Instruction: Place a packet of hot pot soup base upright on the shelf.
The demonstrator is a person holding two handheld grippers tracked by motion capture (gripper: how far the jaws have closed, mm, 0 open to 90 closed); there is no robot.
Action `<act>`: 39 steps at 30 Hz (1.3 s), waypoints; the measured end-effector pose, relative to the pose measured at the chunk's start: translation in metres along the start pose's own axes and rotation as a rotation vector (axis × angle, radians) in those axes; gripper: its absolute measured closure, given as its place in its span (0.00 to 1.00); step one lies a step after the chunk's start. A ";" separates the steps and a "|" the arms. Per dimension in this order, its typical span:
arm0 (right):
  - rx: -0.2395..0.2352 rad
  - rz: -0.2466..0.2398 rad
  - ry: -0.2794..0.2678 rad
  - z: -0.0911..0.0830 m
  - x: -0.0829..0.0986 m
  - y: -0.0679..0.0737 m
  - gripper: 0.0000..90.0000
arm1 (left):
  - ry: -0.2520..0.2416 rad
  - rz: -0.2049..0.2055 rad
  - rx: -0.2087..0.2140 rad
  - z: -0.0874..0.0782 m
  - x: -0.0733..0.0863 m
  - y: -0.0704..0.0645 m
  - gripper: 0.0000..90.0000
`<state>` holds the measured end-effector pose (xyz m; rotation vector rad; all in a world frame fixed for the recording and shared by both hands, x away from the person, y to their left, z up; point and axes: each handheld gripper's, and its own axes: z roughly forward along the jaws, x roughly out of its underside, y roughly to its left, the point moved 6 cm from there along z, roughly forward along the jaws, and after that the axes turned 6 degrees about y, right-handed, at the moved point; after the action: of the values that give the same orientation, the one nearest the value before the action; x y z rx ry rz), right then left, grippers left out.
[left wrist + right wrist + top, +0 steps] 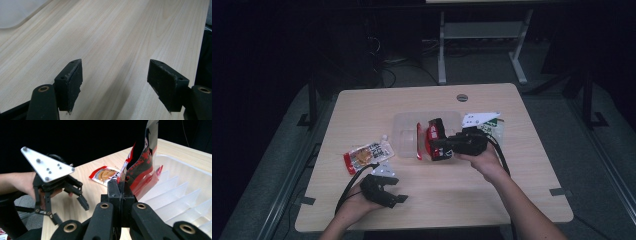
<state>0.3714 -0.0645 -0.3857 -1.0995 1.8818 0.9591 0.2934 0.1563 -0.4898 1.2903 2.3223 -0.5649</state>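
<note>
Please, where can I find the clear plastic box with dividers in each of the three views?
High view: the clear box lies at the table's centre, and the right tool holds a red packet over it.
Left gripper view: probably the pale rounded corner, top left.
Right gripper view: right side, dividers visible.
Shared landmark: the light wooden table.

Your left hand-held gripper [388,196] sat at seven o'clock in the high view, low and close to you, its jaws spread wide apart and pointing toward four o'clock. Your right hand-held gripper [438,145] reached out near the centre, pointing toward nine o'clock, jaws pressed tightly together. Your right forearm [522,210] ran back toward five o'clock.
</note>
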 end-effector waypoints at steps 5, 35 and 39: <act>0.016 0.021 -0.006 0.002 -0.006 -0.011 1.00 | -0.010 -0.018 -0.001 -0.001 0.001 0.001 0.31; 0.057 0.074 0.011 0.047 -0.012 -0.044 1.00 | -0.020 -0.016 0.007 -0.001 0.001 0.003 0.31; 0.061 0.082 0.021 0.051 -0.011 -0.047 1.00 | -0.018 -0.007 0.008 -0.001 0.001 0.002 0.31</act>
<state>0.4297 -0.0328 -0.4094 -1.0073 1.9736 0.9321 0.2947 0.1582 -0.4901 1.2768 2.3131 -0.5860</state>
